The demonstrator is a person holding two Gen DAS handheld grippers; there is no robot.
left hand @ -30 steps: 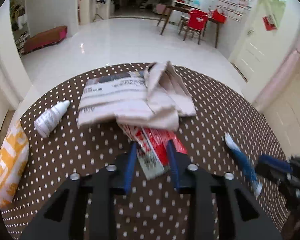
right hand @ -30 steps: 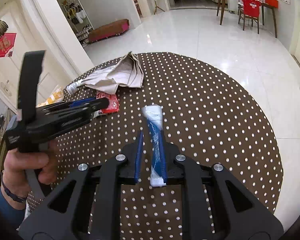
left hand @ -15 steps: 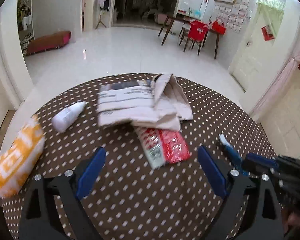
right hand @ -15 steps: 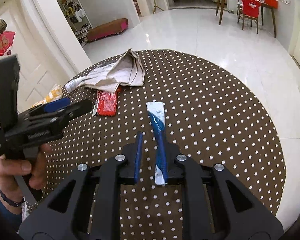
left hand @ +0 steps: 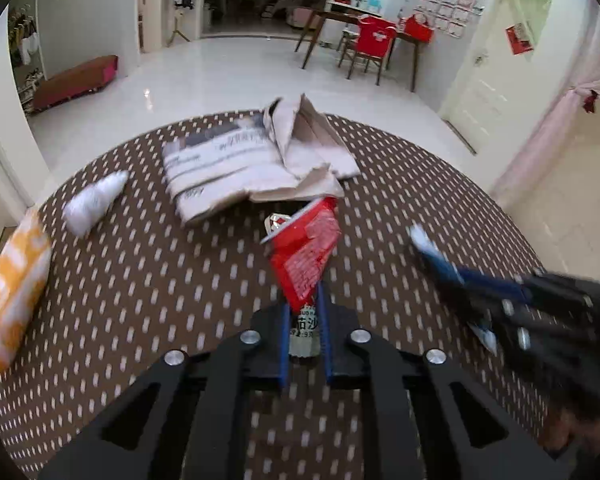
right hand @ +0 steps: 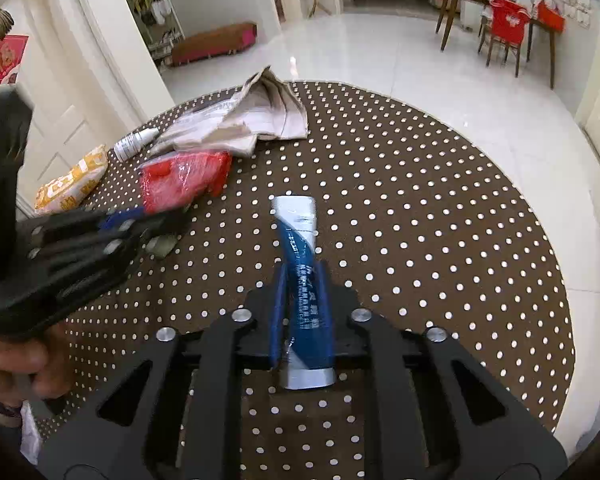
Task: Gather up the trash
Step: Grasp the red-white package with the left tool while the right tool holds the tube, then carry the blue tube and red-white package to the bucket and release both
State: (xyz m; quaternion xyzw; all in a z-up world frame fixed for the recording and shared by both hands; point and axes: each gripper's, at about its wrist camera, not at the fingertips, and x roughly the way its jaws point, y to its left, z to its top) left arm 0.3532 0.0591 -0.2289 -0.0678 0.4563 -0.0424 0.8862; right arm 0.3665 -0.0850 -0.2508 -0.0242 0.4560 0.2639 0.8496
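Observation:
My left gripper [left hand: 304, 300] is shut on a red snack wrapper [left hand: 306, 254] and holds it lifted off the round brown polka-dot table [left hand: 140, 280]. The wrapper also shows in the right wrist view [right hand: 184, 180], in front of the left gripper [right hand: 152, 220]. My right gripper [right hand: 302, 280] is shut on a blue and white tube [right hand: 300, 264], held above the table [right hand: 420, 220]. In the left wrist view the right gripper [left hand: 480, 280] and the tube [left hand: 432, 250] are blurred at the right.
A crumpled newspaper [left hand: 256, 160] lies at the far side of the table. A small white bottle [left hand: 94, 200] and an orange and white packet [left hand: 12, 292] lie at the left. White tiled floor surrounds the table.
My left gripper opened wide half a second ago, then closed on the red wrapper and lifted it. My right gripper keeps its hold on the tube and has raised it slightly.

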